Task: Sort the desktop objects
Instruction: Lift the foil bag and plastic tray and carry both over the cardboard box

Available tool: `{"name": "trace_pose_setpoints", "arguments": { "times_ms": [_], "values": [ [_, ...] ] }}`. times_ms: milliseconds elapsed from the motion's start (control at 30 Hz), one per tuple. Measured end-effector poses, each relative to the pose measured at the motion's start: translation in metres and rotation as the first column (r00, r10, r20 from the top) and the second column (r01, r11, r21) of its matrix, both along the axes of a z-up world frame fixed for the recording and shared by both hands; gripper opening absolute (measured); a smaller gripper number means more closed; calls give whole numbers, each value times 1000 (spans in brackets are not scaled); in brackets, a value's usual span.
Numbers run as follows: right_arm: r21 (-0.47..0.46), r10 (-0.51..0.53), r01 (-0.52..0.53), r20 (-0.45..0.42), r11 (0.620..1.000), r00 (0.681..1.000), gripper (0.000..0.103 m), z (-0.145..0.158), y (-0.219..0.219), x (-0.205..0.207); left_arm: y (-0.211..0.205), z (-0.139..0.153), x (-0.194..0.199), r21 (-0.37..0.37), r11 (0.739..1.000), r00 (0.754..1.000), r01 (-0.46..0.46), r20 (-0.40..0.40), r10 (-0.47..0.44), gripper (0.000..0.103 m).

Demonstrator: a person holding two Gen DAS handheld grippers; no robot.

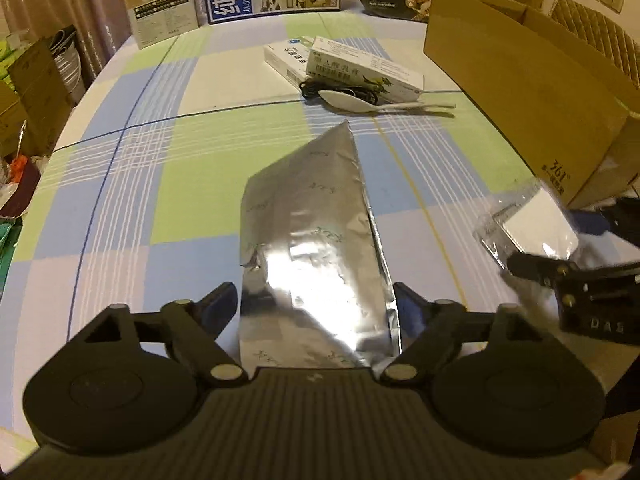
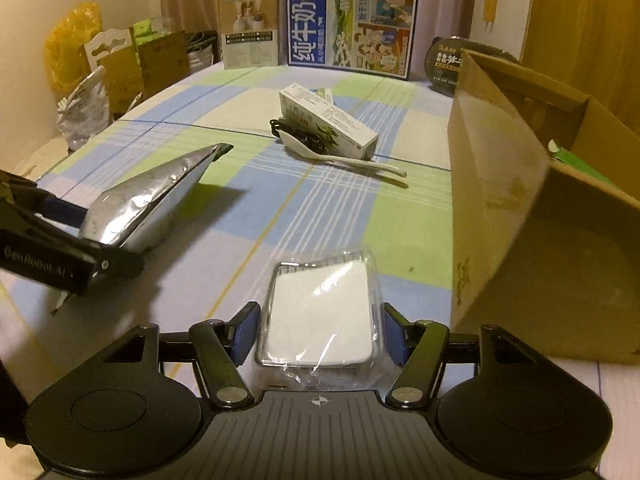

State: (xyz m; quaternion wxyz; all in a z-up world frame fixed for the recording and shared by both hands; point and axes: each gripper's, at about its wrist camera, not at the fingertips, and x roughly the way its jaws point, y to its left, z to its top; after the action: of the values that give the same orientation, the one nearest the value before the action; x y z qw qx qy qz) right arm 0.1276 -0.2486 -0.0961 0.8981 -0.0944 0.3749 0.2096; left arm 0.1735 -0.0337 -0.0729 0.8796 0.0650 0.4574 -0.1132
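Landmark: cardboard box point(image 2: 520, 208), open, at the table's right edge on the checked tablecloth point(image 2: 256, 208).

Left gripper point(image 1: 318, 312), well left of the box: fingers clamped on a silver foil pouch point(image 1: 316, 236), held clear of the cloth and pointing away.

Right gripper point(image 2: 320, 336), just left of the box's near corner: fingers closed on a clear-wrapped white packet point(image 2: 320, 312).

Left of the box's far end: two white cartons point(image 2: 328, 120), black cable point(image 2: 300, 132) and white spoon point(image 2: 320, 152), lying together.
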Motion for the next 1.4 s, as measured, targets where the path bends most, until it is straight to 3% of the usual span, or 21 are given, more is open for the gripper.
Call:
{"name": "trace_pose_setpoints", "arguments": {
  "times_ms": [67,133,367,600,700,767,933,1133,1400],
  "values": [
    [-1,-5,5,7,1000,1000,77,2,0,-3,0,3,5,1,1000,1000,-5,2,5,84],
    [1,-7,7,12,1000,1000,78,2,-1,-5,-3,6,13,18,1000,1000,4,6,-4,85],
    [13,-26,27,-17,1000,1000,79,-3,-5,3,-6,2,51,-4,1000,999,29,-41,-30,85],
    [41,-28,30,-54,999,998,78,-9,-6,12,1,-14,63,-32,999,992,20,-121,-24,77],
    [34,-20,22,-57,999,998,73,-12,-4,14,2,-15,62,-55,998,992,13,-124,-20,70],
    [27,-20,21,-55,999,998,64,-12,-3,14,4,-14,61,-72,997,992,12,-127,-21,64],
    [27,-23,24,-55,999,998,58,-11,-1,13,6,-11,58,-105,994,991,11,-131,-25,54],
    [30,-29,30,-34,999,999,57,-5,-3,8,11,-7,45,-156,988,989,-7,-147,-16,52],
    [32,-29,29,-9,999,1000,57,9,-6,2,6,2,22,-151,988,989,3,-143,-25,52]
  ]
}}
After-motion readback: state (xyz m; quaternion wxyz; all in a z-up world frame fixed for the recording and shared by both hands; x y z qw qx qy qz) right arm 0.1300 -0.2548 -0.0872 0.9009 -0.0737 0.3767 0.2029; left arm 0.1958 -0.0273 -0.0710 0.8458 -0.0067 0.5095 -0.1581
